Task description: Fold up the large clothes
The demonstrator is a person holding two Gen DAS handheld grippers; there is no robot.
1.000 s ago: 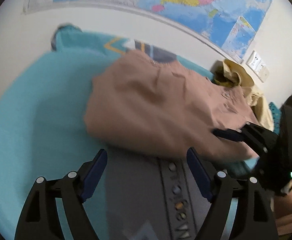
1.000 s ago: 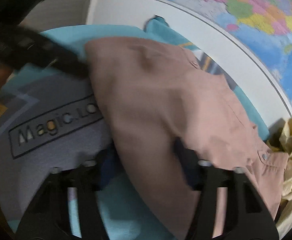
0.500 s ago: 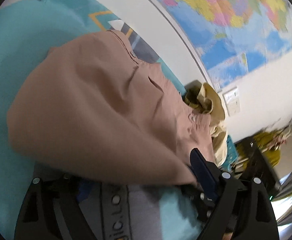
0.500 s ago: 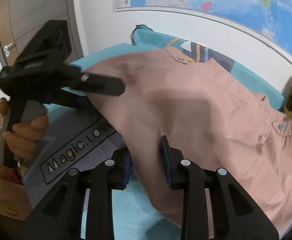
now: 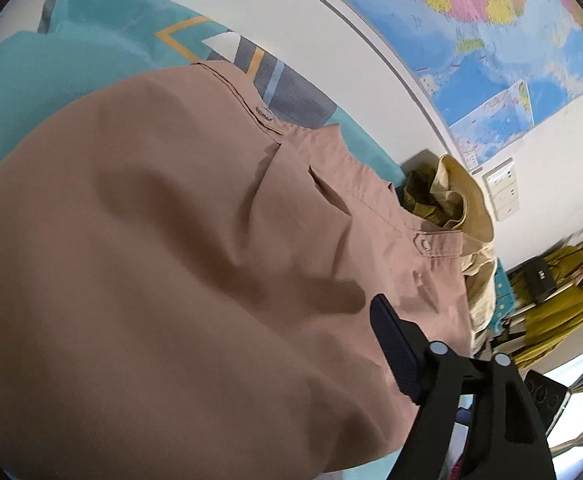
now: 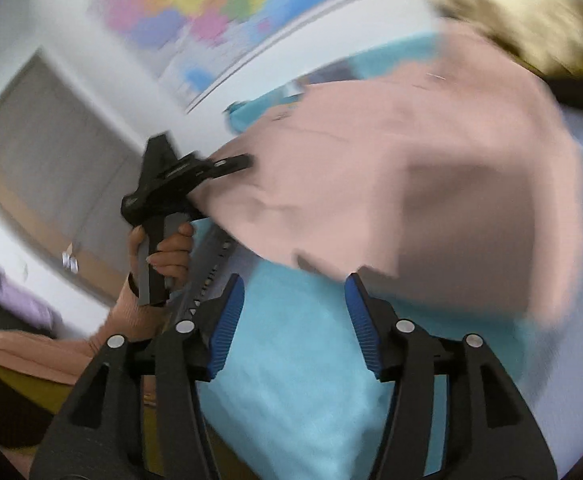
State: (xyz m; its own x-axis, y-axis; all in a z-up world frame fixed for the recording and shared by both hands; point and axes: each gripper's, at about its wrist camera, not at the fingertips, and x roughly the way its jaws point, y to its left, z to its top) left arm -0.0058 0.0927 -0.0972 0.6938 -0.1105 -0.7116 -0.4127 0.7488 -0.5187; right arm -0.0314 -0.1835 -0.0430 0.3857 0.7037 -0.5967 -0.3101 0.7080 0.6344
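Note:
A large dusty-pink shirt (image 5: 179, 264) with snap buttons lies on a teal bedspread (image 5: 51, 64) and fills the left wrist view. It drapes over my left gripper; only the right finger (image 5: 395, 352) shows, so its jaw gap is hidden. In the right wrist view the left gripper (image 6: 227, 164) reaches into the shirt's (image 6: 391, 184) left edge. My right gripper (image 6: 291, 316) is open and empty, just short of the shirt's near edge, over the teal cover (image 6: 311, 380). That view is blurred.
A crumpled beige and olive garment (image 5: 451, 192) lies beyond the shirt near the wall. A world map (image 5: 491, 32) hangs above the bed. Mustard clothing on a rack (image 5: 555, 312) stands at the far right. A door (image 6: 47, 152) is at the left.
My right gripper let go of the shirt's edge, opened and drew back while swinging. The left gripper pushed further under the shirt, which now covers its left finger.

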